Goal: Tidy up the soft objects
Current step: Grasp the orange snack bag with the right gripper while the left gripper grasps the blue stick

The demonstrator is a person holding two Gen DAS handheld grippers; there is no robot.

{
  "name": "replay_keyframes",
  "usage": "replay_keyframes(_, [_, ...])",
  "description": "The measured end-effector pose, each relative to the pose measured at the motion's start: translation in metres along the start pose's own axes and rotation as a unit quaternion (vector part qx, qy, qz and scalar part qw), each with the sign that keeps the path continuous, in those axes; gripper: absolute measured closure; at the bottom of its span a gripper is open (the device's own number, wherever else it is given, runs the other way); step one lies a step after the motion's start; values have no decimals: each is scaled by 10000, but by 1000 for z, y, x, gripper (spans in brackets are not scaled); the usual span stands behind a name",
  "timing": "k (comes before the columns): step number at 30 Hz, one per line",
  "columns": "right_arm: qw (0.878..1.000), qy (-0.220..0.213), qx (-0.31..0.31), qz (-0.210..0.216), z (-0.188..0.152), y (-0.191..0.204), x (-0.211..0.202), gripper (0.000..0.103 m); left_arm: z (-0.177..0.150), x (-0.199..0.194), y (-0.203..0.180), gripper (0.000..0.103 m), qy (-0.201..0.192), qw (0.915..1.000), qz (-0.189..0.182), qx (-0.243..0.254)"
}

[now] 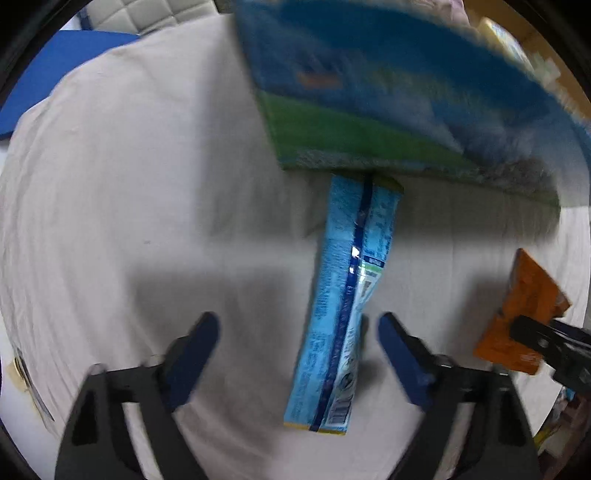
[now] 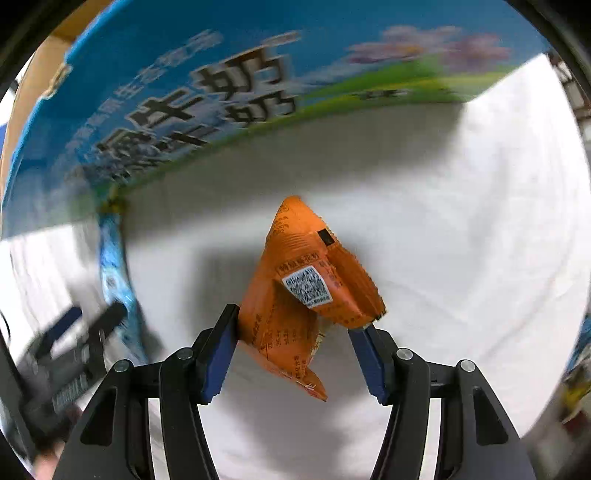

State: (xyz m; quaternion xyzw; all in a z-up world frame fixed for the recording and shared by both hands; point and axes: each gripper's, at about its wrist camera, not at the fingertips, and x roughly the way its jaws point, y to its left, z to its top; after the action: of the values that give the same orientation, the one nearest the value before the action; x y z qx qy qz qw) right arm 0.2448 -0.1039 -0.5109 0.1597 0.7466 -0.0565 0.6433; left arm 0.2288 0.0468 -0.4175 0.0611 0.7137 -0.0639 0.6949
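A long light-blue snack packet (image 1: 343, 306) lies on the white cloth, its far end against the big blue-and-green milk carton box (image 1: 388, 92). My left gripper (image 1: 297, 332) is open, its fingers on either side of the packet's near half without touching it. An orange snack packet (image 2: 303, 295) is crumpled between the pads of my right gripper (image 2: 295, 332), which is shut on it; it also shows in the left wrist view (image 1: 524, 314). The blue packet (image 2: 114, 273) and the box (image 2: 184, 96) show at left and top of the right wrist view.
A white cloth (image 1: 129, 184) covers the surface. A blue mat (image 1: 55, 74) and a quilted white cushion (image 1: 147, 14) lie at the far left. Colourful packaging (image 2: 576, 369) sits at the right edge of the right wrist view.
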Motion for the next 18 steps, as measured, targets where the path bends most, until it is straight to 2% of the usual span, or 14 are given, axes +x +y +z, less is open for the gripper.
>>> replay_keyframes(1, [10000,5,-63,-52,-4,-6,0,40,-1,4,-2,35,56,10000,18,31])
replay_keyframes(3, [9999,-14,-89,-113,-6,-10,-1,39,-2,4,-6,42,-20,10000,16,69])
replay_keyframes(4, [9999,-10,-90,-84,-6,-11,0,35,-2,4,-10,46,-9,9999,27,127])
replay_keyframes(5, [10000,-7,-78,-36,-6,-8,1,29,-2,3,-12,54,-2,9999,17,166])
replay_keyframes(8, [9998,145,28,116,3,-5,12,27,-6,-2,-26,76,17,9995,45,297])
replay_keyframes(12, [9996,269,46,-27,2,2,30,29,-23,-4,-30,83,64,9997,-79,220])
replay_keyframes(14, [9995,191,-75,-234,0,8,32,44,-35,-5,-29,86,88,9996,-222,117])
replay_keyframes(18, [9986,165,-348,-362,-11,10,32,53,-60,-5,-30,88,119,9988,-455,-92])
